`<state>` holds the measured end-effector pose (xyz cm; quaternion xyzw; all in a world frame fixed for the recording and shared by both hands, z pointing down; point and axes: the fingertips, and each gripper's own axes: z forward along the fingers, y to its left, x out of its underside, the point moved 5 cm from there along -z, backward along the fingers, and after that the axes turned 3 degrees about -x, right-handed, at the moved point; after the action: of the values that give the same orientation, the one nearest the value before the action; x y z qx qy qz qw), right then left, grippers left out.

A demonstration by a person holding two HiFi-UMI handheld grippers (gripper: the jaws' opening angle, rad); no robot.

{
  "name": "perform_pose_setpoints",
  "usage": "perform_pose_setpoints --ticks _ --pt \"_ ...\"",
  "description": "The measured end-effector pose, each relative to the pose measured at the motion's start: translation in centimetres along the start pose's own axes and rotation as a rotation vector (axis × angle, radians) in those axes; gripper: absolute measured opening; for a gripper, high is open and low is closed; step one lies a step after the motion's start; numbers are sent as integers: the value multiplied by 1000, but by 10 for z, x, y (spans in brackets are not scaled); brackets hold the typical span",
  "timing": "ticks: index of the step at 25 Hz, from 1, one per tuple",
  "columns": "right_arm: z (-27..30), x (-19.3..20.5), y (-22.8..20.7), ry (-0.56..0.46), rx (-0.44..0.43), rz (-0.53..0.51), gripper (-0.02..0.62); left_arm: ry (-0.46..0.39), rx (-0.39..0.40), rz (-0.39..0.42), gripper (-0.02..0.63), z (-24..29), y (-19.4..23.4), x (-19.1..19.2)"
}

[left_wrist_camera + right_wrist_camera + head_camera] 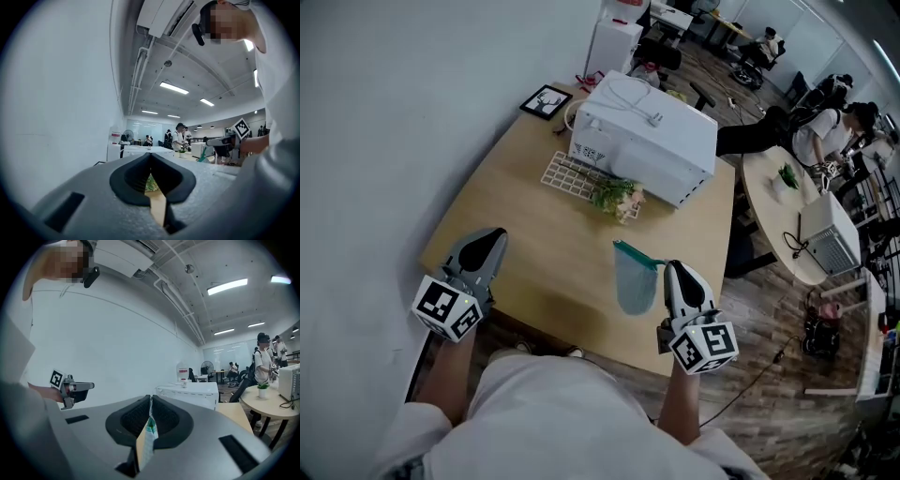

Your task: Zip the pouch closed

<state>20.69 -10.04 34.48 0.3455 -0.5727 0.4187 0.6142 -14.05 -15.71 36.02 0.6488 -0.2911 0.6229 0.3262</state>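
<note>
A translucent teal pouch [635, 279] hangs above the wooden table [525, 234], near its front edge. My right gripper [674, 269] is shut on the pouch's right end. In the right gripper view the pouch's edge [149, 433] is pinched between the closed pads [161, 416]. My left gripper [494, 236] hovers off to the left, well apart from the pouch. Its jaws are shut with nothing between them, and only table and greenery show in the slit in the left gripper view. That view also catches the pouch [202, 156] and the right gripper [220, 142] far to the right.
A white appliance [642, 141] with a cord on top stands at the back of the table. A white rack [570, 175], a small flower bunch [619, 198] and a framed picture [546, 101] lie nearby. The wall runs along the left. People sit at a round table [769, 202] on the right.
</note>
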Motion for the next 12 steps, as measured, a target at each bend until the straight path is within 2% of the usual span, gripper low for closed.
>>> perform_pose_setpoints --ticks 6,12 --pt "6 -15 -20 -28 50 33 15 -44 -77 15 15 -11 17 -17" --pt "5 -17 -30 -17 62 42 15 -87 -144 24 15 -28 21 -29"
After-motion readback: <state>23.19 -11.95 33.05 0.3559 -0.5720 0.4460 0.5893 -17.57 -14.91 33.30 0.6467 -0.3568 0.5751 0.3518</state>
